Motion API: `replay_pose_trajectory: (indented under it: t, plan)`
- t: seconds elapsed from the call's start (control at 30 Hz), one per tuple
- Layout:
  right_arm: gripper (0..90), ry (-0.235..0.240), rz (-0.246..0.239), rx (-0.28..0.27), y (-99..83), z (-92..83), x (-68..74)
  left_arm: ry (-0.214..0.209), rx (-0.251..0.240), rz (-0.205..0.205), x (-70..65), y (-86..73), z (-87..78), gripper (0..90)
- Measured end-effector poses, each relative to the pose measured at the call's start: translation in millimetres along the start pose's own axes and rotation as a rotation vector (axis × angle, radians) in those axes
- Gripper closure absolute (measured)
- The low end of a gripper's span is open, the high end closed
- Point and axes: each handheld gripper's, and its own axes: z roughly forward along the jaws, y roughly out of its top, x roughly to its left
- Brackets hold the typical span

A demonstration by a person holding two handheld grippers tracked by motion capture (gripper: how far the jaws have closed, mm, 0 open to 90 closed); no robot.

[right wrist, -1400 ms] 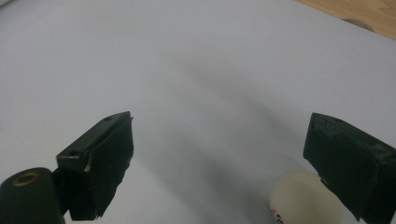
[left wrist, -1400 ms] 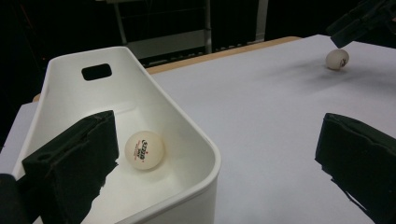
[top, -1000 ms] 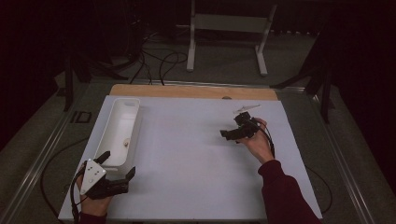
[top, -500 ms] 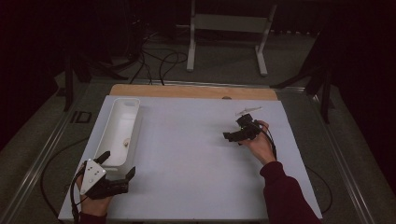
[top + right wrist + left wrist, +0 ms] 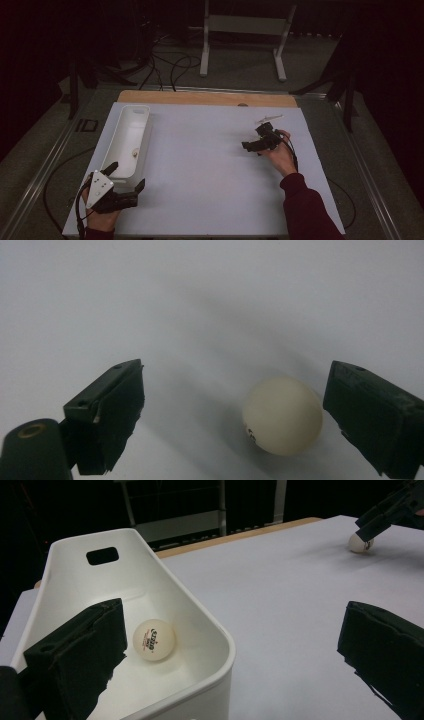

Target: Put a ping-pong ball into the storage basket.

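Note:
A cream ping-pong ball lies on the white table between the jaws of my right gripper, closer to the right jaw, and the jaws stand open around it without touching. In the high view the right gripper is at the table's right middle. From the left gripper view that ball sits under the right gripper. A second ball with red print rests inside the white bin. My left gripper hovers open at the bin's near end, holding nothing.
A small pale strip lies on the table just beyond the right gripper. A wooden edge runs along the table's far side. Cables and a white stand are on the floor behind.
The right gripper has shifted slightly toward the person and settled over the ball. The left gripper has stayed where it was.

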Motion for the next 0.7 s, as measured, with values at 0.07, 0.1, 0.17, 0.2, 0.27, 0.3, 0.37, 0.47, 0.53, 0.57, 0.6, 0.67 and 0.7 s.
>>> replay_pose_trajectory:
  t: [0.07, 0.1, 0.17, 0.2, 0.27, 0.3, 0.37, 0.47, 0.53, 0.57, 0.6, 0.67, 0.7]
  plan:
    - [9.7, -0.003, 0.001, 0.001, -0.2, 0.4, -0.8, 0.000, 0.000, 0.000, 0.1, 0.0, 0.0, 0.2]
    - [10.9, -0.006, 0.001, 0.001, -0.2, 0.3, -1.1, 0.000, 0.000, 0.000, 0.0, 0.0, 0.0, 0.2]
    - [11.2, -0.012, 0.004, 0.000, -0.3, 0.5, -1.5, 0.001, 0.001, 0.001, -0.1, 0.0, 0.1, 0.2]
    - [12.0, -0.014, 0.005, 0.001, -0.4, 0.6, -1.6, 0.001, 0.001, 0.001, -0.1, 0.0, 0.1, 0.2]
    - [13.0, -0.026, -0.002, 0.008, -0.6, 1.0, -2.0, 0.001, 0.000, 0.000, 0.0, 0.0, 0.1, 0.2]
    - [13.2, -0.029, -0.002, 0.010, -0.8, 1.3, -2.0, 0.001, 0.001, 0.000, 0.0, 0.0, 0.1, 0.2]
    - [13.5, -0.031, 0.000, 0.011, -0.9, 1.5, -2.1, 0.001, 0.001, 0.001, 0.0, 0.0, 0.0, 0.2]
    - [14.4, -0.037, 0.002, 0.018, -1.6, 2.4, -2.2, 0.001, 0.001, 0.001, -0.1, 0.0, 0.1, 0.2]
    - [15.4, -0.042, 0.001, 0.021, -2.0, 2.9, -2.6, 0.001, 0.001, 0.000, 0.0, -0.1, 0.1, 0.2]
    - [15.9, -0.045, 0.001, 0.023, -2.2, 3.0, -2.8, 0.001, 0.001, 0.000, 0.0, 0.0, 0.1, 0.2]
    - [16.7, -0.049, 0.004, 0.026, -2.3, 3.2, -2.8, 0.001, 0.001, 0.001, 0.0, 0.0, 0.0, 0.2]
    - [19.3, -0.055, 0.004, 0.030, -2.7, 3.5, -3.2, 0.001, 0.001, 0.001, -0.1, 0.0, 0.1, 0.2]
    - [21.0, -0.059, 0.003, 0.033, -2.9, 3.7, -3.2, 0.001, 0.002, 0.001, 0.0, 0.0, 0.1, 0.2]
